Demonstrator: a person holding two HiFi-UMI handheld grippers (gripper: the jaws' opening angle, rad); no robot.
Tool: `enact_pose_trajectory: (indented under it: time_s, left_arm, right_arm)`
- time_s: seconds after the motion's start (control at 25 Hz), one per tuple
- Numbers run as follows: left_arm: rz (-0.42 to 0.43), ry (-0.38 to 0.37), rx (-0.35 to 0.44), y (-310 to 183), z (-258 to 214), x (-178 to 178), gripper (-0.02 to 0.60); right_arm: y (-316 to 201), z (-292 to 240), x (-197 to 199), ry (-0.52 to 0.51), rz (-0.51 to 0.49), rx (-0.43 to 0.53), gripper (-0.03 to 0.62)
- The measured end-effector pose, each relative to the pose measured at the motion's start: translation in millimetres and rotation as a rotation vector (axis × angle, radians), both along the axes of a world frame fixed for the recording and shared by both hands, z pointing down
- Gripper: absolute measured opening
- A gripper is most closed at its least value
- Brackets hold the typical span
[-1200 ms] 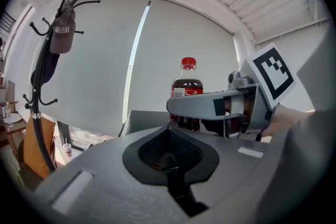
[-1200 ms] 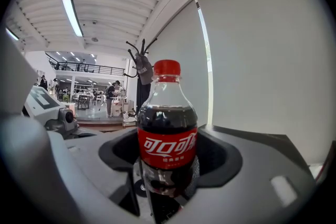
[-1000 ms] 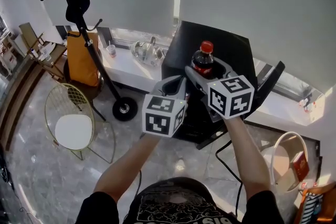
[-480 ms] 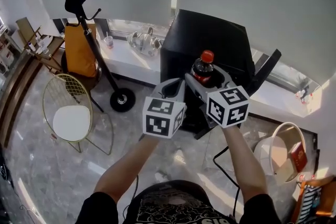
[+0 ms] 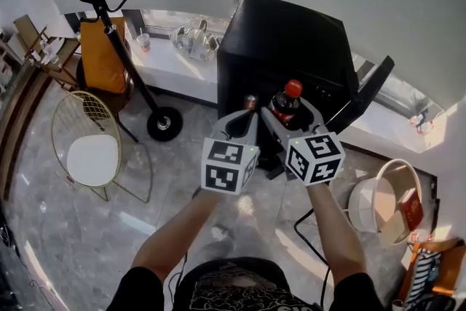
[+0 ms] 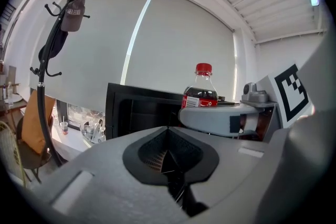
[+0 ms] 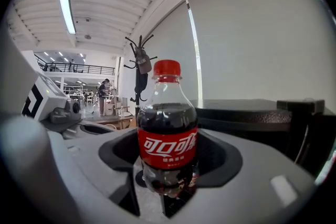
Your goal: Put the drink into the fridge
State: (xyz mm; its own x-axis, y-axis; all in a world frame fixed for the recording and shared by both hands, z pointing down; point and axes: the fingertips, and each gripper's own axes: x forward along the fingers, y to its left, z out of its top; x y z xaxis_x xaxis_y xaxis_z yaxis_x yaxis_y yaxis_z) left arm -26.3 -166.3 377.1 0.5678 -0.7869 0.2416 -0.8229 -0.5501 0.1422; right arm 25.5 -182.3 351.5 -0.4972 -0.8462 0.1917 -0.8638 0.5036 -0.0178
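Observation:
My right gripper (image 5: 290, 111) (image 7: 167, 176) is shut on a cola bottle (image 5: 285, 103) (image 7: 167, 134) with a red cap and red label, held upright. The bottle (image 6: 200, 89) also shows in the left gripper view, at the right. My left gripper (image 5: 242, 126) (image 6: 169, 162) is shut with nothing between its jaws, just left of the right one. Both hang in front of a small black fridge (image 5: 287, 47) (image 6: 136, 107) whose door (image 5: 364, 95) stands open to the right. A small can (image 5: 250, 101) stands inside the dark fridge opening.
A black coat stand (image 5: 109, 18) with a cap and an orange bag (image 5: 98, 58) stands at the left, beside a wire chair (image 5: 87, 149) with a white seat. A white windowsill (image 5: 175, 62) holds glassware behind. A round white basket (image 5: 382, 204) sits on the floor at the right.
The fridge has drawn nearer and now fills more of the head view. Both grippers sit lower against its open front, the bottle still held upright.

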Motion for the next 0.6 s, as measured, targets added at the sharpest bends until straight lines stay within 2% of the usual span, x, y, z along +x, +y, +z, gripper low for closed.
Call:
enact_pose_trajectory:
  time_s: [0.24,0.6]
  left_arm:
    - [0.001,0.002,-0.036,-4,34,3,0.005]
    - [0.020,-0.034,-0.064,-21,82,5,0.005]
  right_arm:
    - [-5,40,10,-0.012,0.023,-0.029,0.313]
    - [-32,102,19,0.000,0.064,-0.057,0.313]
